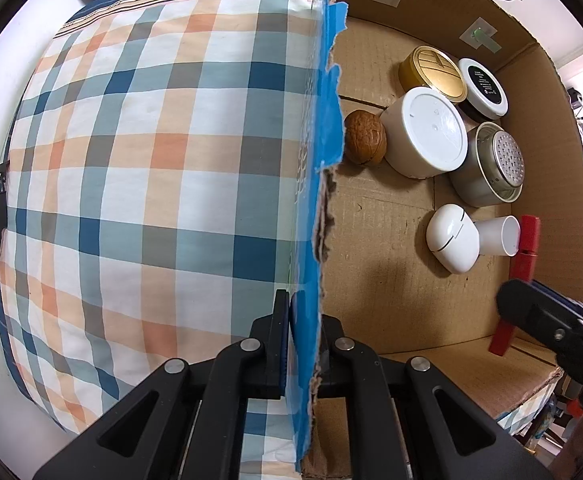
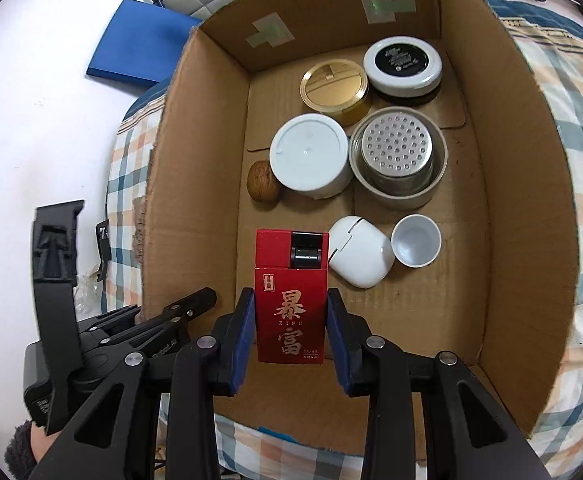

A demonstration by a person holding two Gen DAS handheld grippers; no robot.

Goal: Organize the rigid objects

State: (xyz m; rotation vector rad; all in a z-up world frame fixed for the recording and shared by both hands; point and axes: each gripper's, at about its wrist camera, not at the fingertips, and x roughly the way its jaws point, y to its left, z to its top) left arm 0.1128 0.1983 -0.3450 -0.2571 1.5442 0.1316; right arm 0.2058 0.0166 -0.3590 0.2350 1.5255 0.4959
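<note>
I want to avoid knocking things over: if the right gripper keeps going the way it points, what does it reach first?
Probably bare floor of the cardboard box, just short of the white earbud case; depth is unclear.

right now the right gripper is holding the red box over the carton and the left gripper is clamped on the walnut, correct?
Not quite. The left gripper is clamped on the carton's side wall, not the walnut, which lies loose on the carton floor, as the left wrist view shows. The right gripper does hold the red box over the carton.
</note>
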